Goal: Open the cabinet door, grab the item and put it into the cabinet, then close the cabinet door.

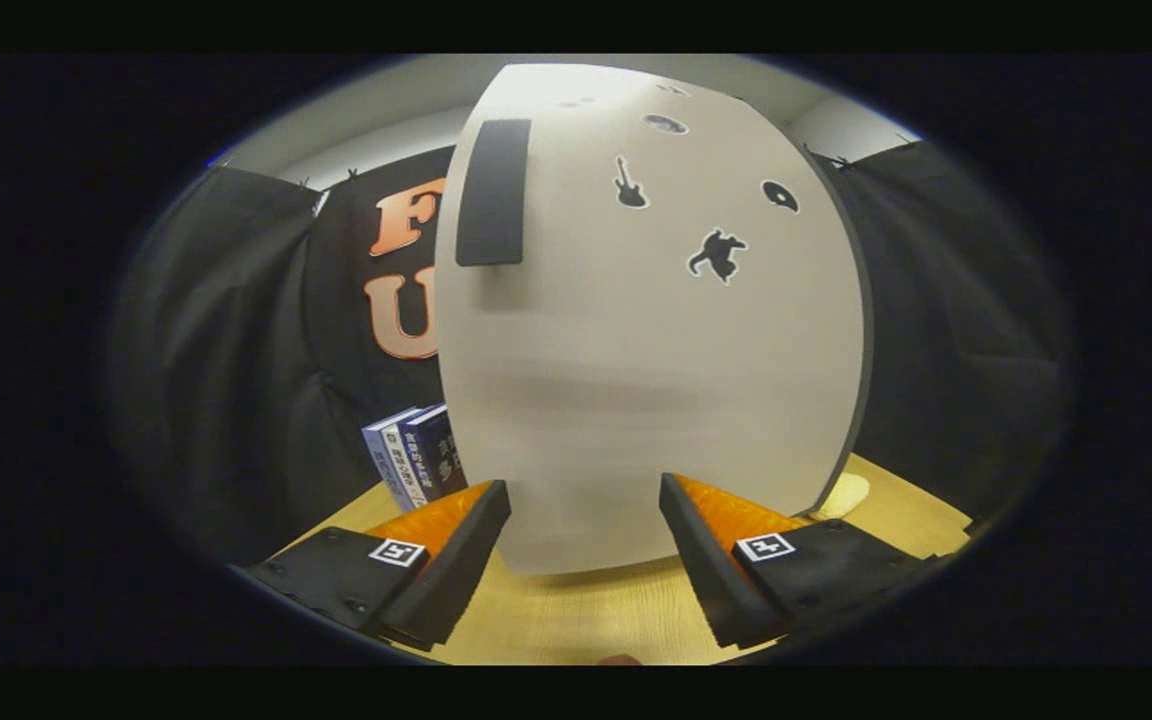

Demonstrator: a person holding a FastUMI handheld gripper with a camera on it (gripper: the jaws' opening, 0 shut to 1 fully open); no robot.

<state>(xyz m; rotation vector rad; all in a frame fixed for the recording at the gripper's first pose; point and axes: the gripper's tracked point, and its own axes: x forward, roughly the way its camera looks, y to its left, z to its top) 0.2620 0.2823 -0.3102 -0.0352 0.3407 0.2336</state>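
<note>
Cabinet door (636, 380) off-white, black handle (493, 192), black silhouette stickers (717, 254); tabletop (576, 620) light wood; books (414, 455) blue-white.

Black cloth (236, 330) hangs in folds around the booth, a pale wall (836, 120) and ceiling show above it, and the light wooden surface (586, 620) lies below.

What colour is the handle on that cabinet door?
Black, on the white cabinet door; the handle shows in the gripper view.
</note>
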